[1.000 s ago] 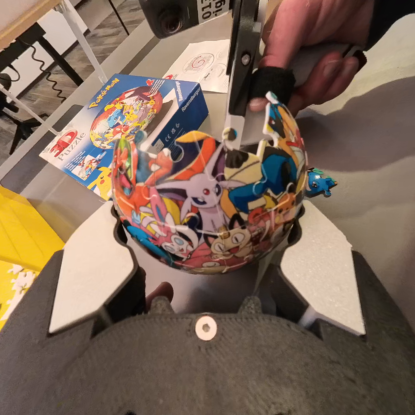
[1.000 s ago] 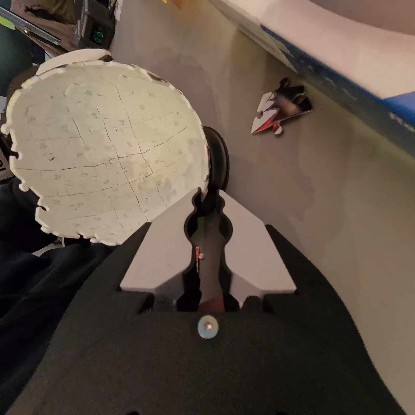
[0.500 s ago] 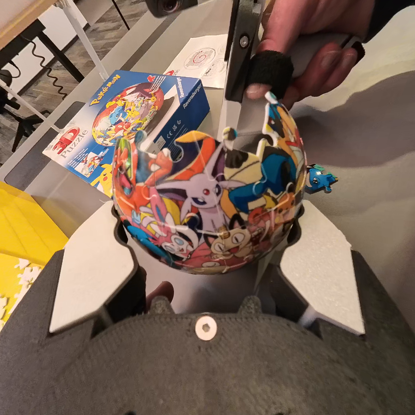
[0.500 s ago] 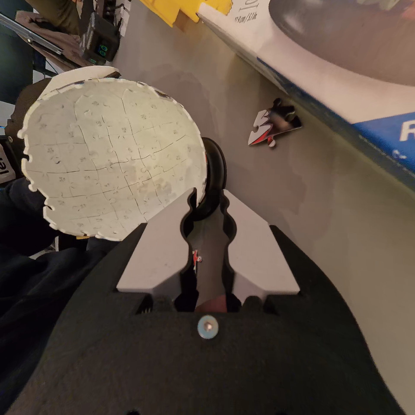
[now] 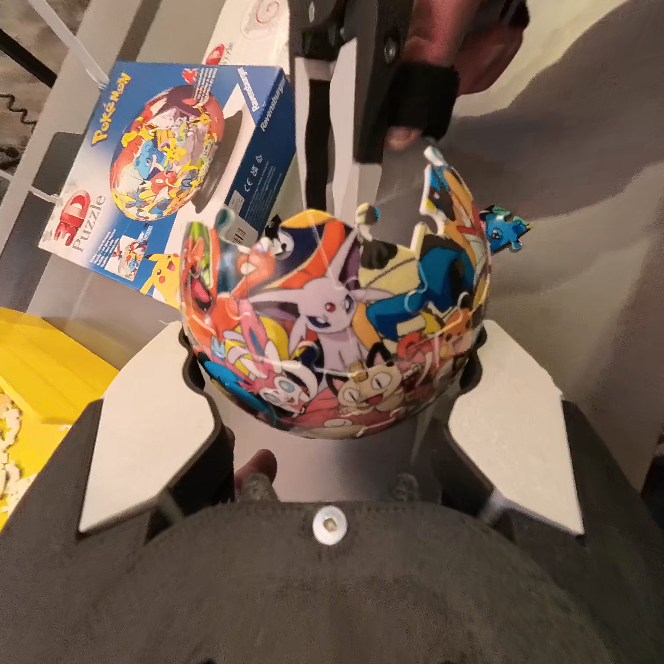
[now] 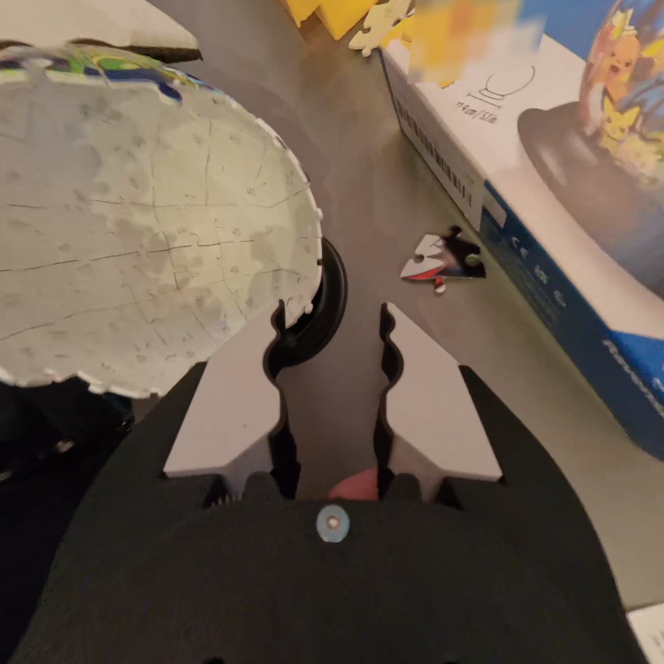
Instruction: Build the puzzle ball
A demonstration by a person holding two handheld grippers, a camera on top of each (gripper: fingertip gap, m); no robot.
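Printed wording and logos on blue puzzle box [image 5: 179, 169], barcode on its white side [image 6: 438, 151]

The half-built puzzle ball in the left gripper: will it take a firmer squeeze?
Probably not. The puzzle ball is an open, hollow shell of thin interlocked pieces, so squeezing may pop seams. The left gripper holds its curved, glossy sides, so it could slip.

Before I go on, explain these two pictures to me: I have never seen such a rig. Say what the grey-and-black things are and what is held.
A person holds a two-fingered tool in each hand; a camera on each looks along its fingers. The left tool grips the half-built puzzle ball from both sides. The right tool is open and empty; its view shows the ball's pale inside. On the grey table lie a loose puzzle piece and the blue puzzle box.
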